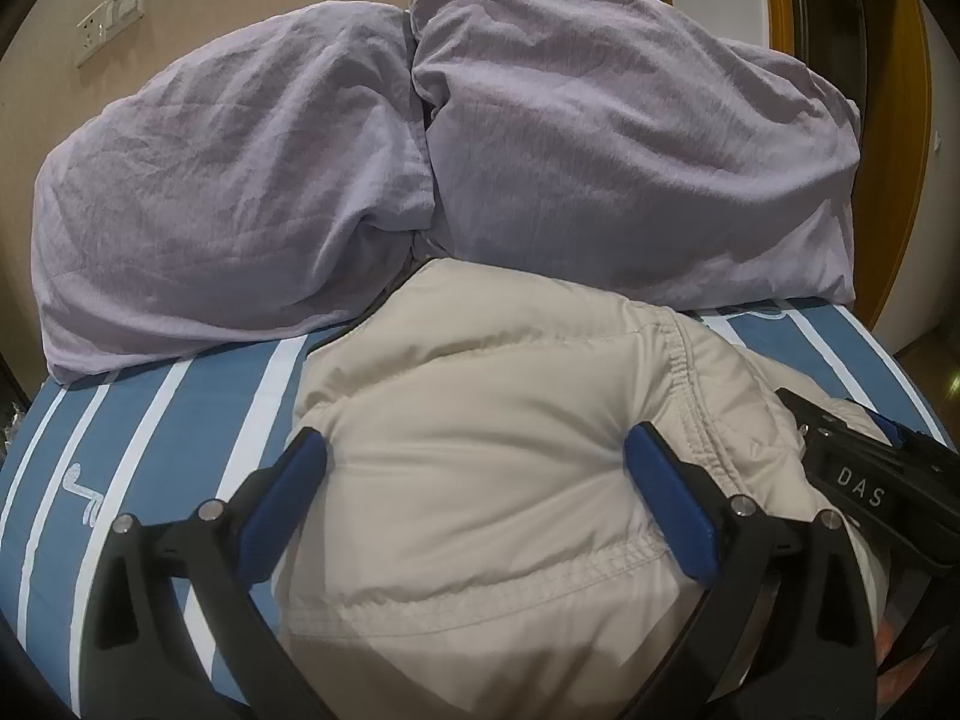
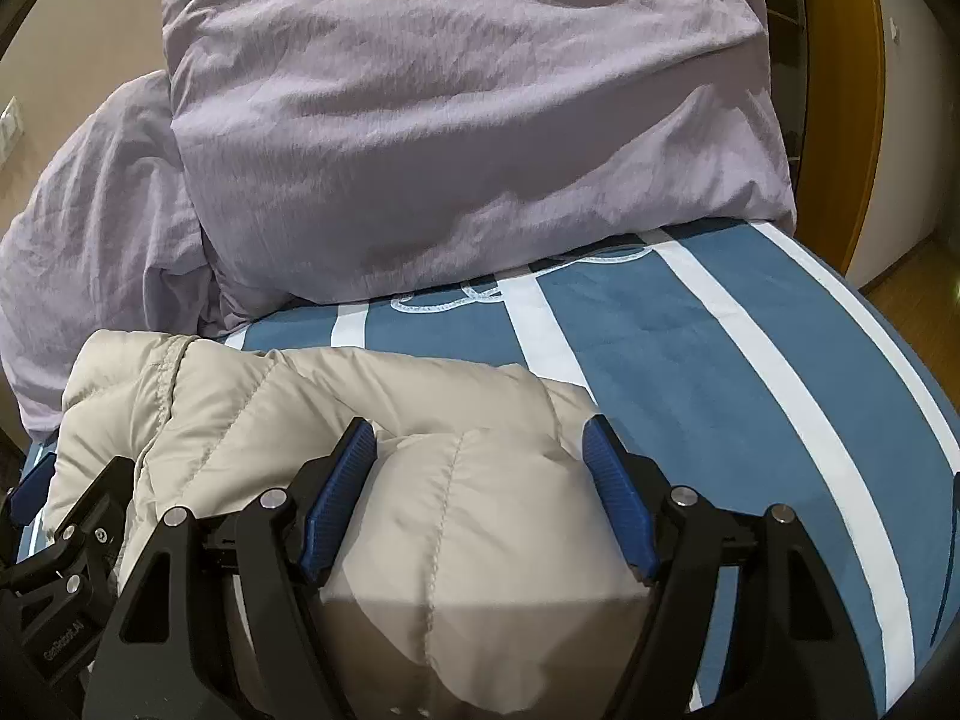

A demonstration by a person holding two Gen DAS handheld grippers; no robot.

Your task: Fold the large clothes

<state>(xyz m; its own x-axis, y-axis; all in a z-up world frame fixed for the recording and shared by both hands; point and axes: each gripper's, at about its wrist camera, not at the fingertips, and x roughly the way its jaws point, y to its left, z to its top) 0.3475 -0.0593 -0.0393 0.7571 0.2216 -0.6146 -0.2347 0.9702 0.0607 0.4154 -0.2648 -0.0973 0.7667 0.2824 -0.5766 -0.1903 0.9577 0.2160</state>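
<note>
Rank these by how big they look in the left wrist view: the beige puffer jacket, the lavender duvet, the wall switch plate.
1. Lavender duvet, spanning most of the upper frame.
2. Beige puffer jacket; it lies right under the camera, so nearness enlarges it and its true size against the duvet is unsure.
3. Wall switch plate, clearly smallest.

Puffer jacket (image 1: 480,450) lies bunched on the bed (image 1: 150,450), at 6 o'clock in both wrist views. Left claw (image 1: 474,480) straddles a bulge of the jacket, one finger at either side. Right claw (image 2: 480,492) likewise straddles a padded fold; it sits at 3 o'clock of the left claw. Duvet (image 1: 540,150), heaped in two mounds, lies on the bed behind the jacket at 12 o'clock. Wall outlet (image 1: 111,15) at 10 o'clock, behind the duvet.
</note>
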